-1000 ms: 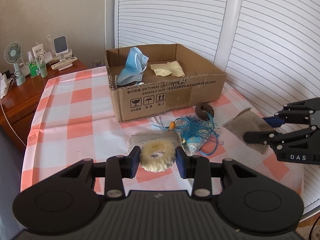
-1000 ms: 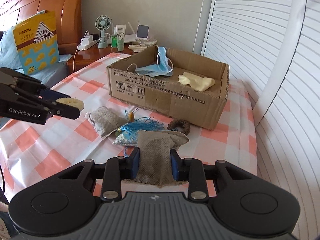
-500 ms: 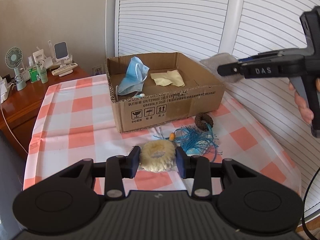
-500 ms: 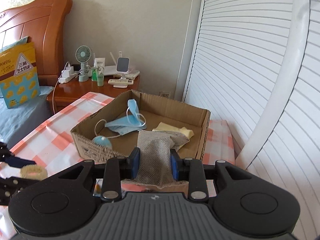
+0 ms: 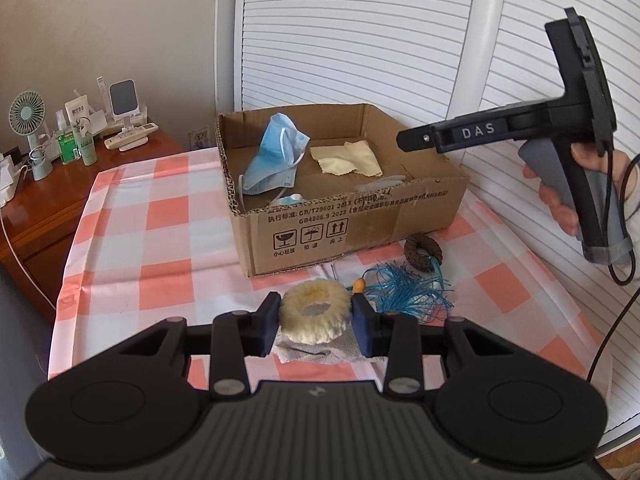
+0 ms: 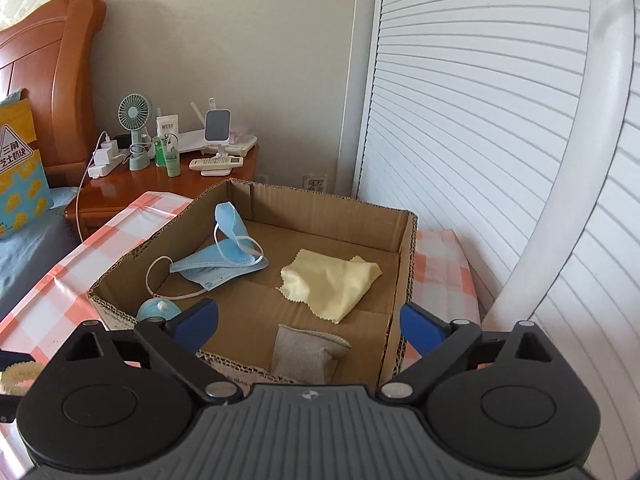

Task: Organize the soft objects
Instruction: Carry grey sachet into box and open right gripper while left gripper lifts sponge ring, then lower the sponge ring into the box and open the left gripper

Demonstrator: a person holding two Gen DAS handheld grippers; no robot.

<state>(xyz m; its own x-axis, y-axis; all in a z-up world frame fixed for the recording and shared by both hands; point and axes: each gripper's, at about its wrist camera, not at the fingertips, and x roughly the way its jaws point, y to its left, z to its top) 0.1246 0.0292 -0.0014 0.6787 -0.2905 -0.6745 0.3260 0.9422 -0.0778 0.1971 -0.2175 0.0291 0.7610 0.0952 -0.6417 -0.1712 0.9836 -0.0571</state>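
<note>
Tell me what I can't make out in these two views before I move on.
- Grey pouch in the cardboard box: right wrist view, lower end hidden by the gripper body.
- Grey cloth under the cream ring: left wrist view, mostly covered by the ring and left hand-held gripper.
- Small blue object: box wall hides most of it.

My left hand-held gripper [image 5: 316,318] is clamped on something, pads pressing. My right hand-held gripper [image 6: 310,320] has just been opening; jaws spread wide, nothing between them, tilted downward.
</note>
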